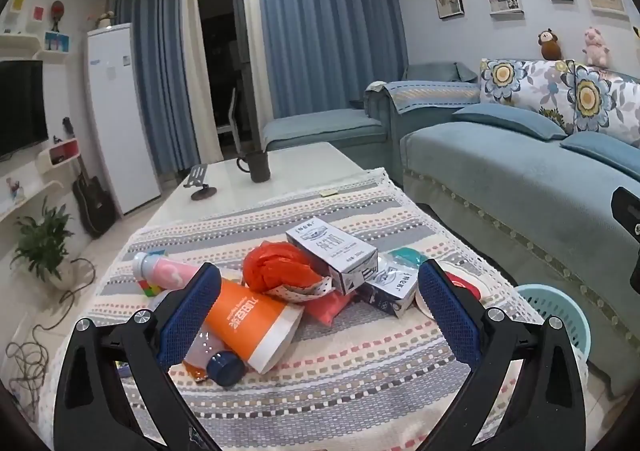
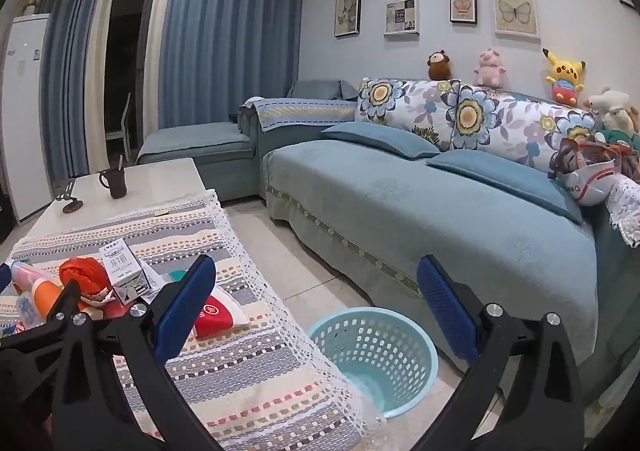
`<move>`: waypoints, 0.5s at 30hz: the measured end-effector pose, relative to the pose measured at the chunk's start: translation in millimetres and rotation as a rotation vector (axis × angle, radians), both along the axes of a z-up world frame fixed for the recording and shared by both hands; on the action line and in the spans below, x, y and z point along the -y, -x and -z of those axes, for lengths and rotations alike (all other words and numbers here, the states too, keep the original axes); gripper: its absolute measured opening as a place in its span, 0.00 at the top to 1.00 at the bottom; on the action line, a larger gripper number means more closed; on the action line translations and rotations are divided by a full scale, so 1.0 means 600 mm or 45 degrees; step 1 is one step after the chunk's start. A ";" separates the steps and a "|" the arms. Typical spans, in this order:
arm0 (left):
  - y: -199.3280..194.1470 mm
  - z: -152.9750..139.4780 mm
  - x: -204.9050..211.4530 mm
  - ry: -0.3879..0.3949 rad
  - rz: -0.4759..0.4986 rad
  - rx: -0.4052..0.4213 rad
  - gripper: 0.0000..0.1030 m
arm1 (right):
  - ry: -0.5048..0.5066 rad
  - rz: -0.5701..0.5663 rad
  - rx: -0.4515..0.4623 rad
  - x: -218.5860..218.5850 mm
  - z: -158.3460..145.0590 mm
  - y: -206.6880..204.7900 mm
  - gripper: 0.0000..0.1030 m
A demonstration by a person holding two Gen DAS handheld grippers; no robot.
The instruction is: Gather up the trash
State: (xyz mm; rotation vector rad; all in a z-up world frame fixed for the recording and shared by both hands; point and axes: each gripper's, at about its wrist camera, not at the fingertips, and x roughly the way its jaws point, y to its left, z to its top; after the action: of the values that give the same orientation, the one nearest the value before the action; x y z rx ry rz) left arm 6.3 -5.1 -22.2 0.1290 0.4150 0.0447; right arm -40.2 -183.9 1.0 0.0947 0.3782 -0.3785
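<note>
Litter heap on the cloth-covered bench (image 1: 360,383): orange paper cup (image 1: 256,325), milk carton (image 1: 332,253), crumpled orange plastic bag (image 1: 280,269), and a plastic bottle (image 1: 212,359) partly hidden under the cup. All look light; the cup and carton would crush, so grip across their flat sides. Left tongs (image 1: 320,315) and right tongs (image 2: 316,311) stand wide, empty. The perforated wastebasket (image 2: 376,355) stands on the floor, its bottom indistinct.
</note>
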 end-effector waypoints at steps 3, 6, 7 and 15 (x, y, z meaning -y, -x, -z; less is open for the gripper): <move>-0.001 0.002 -0.001 0.000 0.002 -0.004 0.07 | -0.002 -0.006 -0.008 -0.003 0.006 -0.007 0.07; -0.002 0.003 -0.004 0.006 0.000 -0.007 0.07 | -0.010 -0.007 -0.011 0.001 0.008 -0.010 0.07; -0.003 0.004 -0.005 0.008 -0.001 -0.008 0.07 | -0.011 -0.007 -0.011 0.001 0.009 -0.010 0.07; -0.005 0.008 0.000 0.011 -0.001 -0.011 0.07 | -0.022 -0.009 -0.019 0.004 0.015 -0.013 0.07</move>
State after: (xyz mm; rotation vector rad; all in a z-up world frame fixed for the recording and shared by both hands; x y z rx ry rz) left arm 9.3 -4.8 -27.1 0.1205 0.4239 0.0430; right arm -32.2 -186.4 -8.3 0.1077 0.3968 -0.3690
